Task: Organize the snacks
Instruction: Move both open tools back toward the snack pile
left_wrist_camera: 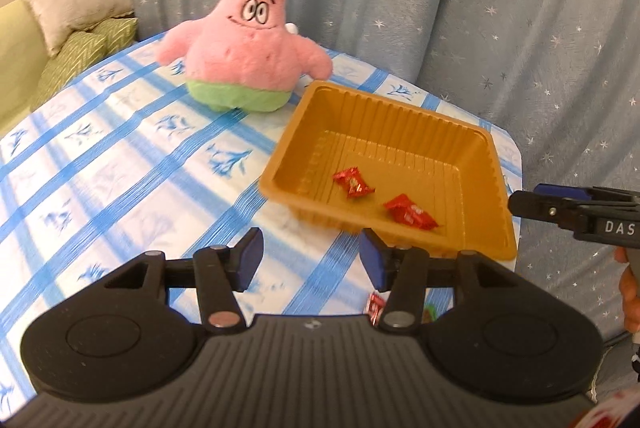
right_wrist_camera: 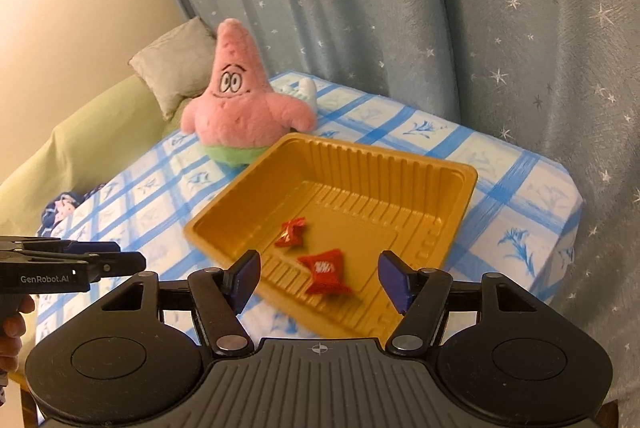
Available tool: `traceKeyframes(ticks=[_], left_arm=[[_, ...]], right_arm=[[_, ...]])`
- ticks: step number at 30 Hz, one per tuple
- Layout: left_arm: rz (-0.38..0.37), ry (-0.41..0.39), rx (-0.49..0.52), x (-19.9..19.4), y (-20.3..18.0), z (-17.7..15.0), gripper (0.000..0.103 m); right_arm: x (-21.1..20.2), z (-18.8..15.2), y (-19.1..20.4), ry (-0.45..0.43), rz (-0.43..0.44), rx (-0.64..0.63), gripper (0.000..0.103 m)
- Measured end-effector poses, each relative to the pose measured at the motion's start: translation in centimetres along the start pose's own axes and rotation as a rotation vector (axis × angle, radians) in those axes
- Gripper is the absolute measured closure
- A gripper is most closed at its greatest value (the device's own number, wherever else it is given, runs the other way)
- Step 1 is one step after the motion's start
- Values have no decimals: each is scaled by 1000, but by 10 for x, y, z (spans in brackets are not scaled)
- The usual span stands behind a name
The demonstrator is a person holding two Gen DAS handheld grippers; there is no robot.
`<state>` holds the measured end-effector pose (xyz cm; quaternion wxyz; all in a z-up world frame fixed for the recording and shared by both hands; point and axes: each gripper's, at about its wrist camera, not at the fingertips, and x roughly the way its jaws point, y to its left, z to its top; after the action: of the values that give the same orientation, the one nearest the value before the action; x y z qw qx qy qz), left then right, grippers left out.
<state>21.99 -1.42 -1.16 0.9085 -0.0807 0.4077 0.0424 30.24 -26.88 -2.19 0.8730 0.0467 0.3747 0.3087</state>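
A: We began with the biggest things. The tabletop (left_wrist_camera: 120, 156) in its blue checked cloth carried the pink plush star (left_wrist_camera: 248, 40) and, just beside it, the gold plastic tray (right_wrist_camera: 460, 188), which sat close to the edge. We judged that a push on its rim could slide or tip it off, because it looked light.

B: We agreed. Two red wrapped candies (right_wrist_camera: 326, 272) lay in the tray, near each other but apart. Both of our tools were wide open and held nothing: the left tool (left_wrist_camera: 310, 260) hovered over the cloth before the tray, the right tool (right_wrist_camera: 318, 278) over the tray's near side.

A: Only the left view showed another red wrapper (left_wrist_camera: 374, 306) on the cloth, partly hidden behind our left tool. We feared we could miss it or knock it off.

B: And only the right view showed the dark patterned bundle (right_wrist_camera: 64, 208) at the far left edge.
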Motion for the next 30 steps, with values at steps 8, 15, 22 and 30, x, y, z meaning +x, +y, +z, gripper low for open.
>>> traceKeyframes(ticks=[8,15,22,30], left_arm=[[30,-7,-18,-34,9,-30,53],[54,8,-43,-50,17,-58,49],[80,29,-68,-60,25,-85,49],[123,48,-88,-71,36,-106,49]], right_arm=[[-23,-23,14,30,16,-2,38],[-28,-50,27,92,16,5,38],[-22,-78,41,164,12,4,38],[-6,-101,58,247,21,-35,38]])
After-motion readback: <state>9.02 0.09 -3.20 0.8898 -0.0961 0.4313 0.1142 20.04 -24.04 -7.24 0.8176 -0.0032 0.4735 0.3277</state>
